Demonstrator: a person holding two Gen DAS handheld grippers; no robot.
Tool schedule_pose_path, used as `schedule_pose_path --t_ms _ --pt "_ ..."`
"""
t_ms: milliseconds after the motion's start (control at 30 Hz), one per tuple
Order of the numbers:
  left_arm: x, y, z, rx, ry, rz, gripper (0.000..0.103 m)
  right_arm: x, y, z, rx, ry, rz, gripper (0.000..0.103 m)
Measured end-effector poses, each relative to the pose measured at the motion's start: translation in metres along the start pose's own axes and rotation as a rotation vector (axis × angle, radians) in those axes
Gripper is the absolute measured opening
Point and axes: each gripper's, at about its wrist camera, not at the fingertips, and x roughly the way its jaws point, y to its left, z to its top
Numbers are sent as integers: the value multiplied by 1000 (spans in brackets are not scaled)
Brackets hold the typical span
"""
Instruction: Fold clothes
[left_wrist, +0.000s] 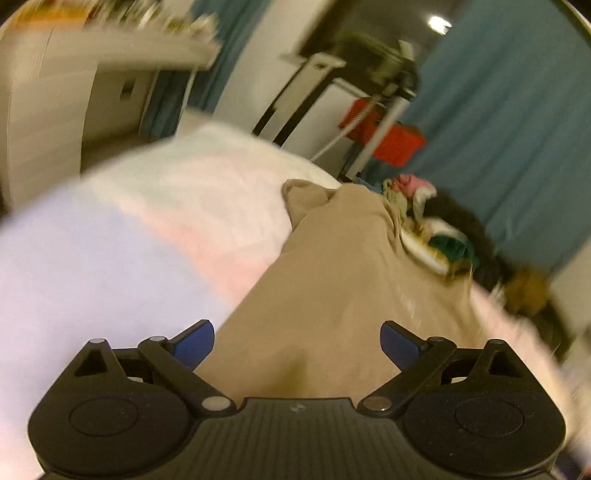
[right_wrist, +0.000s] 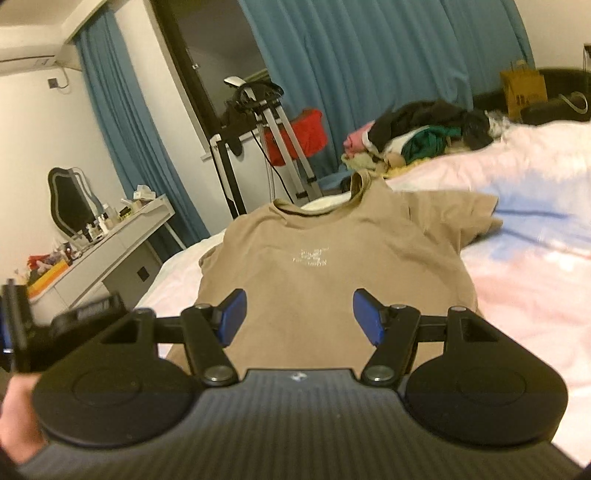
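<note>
A tan T-shirt (right_wrist: 314, 258) with a small white chest print lies spread on the bed, collar at the far end and one sleeve out to the right. It also shows in the left wrist view (left_wrist: 332, 277), which is blurred. My right gripper (right_wrist: 299, 317) is open and empty, just above the shirt's near hem. My left gripper (left_wrist: 297, 341) is open and empty over the shirt's near part. The left gripper also shows at the left edge of the right wrist view (right_wrist: 55, 325), held in a hand.
The bed (right_wrist: 517, 266) has a pale pink and white cover. A heap of mixed clothes (right_wrist: 424, 133) lies at its far end. A white dressing table (right_wrist: 110, 240) with bottles stands left of the bed. A metal stand (right_wrist: 266, 140) with red cloth stands by blue curtains.
</note>
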Motion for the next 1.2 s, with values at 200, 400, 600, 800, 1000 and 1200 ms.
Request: schedule_pose_path --t_ms 200,400,600,800,1000,1200 --pt "62 38 42 -222 -14 -78 82 30 -14 0 61 43 -31 66" --pt "135 32 73 -174 -48 -23 53 67 -35 -3 138 78 -46 66" --pt "202 28 96 -207 -57 -69 40 106 -55 -9 214 140 -47 66" --pt "242 14 112 -188 -27 -33 6 131 -72 -19 284 190 -58 68" --pt "238 -2 138 -36 -13 12 4 132 -68 -20 255 181 -72 68" --pt "216 -31 168 161 -34 169 4 126 -65 -19 223 172 -89 68"
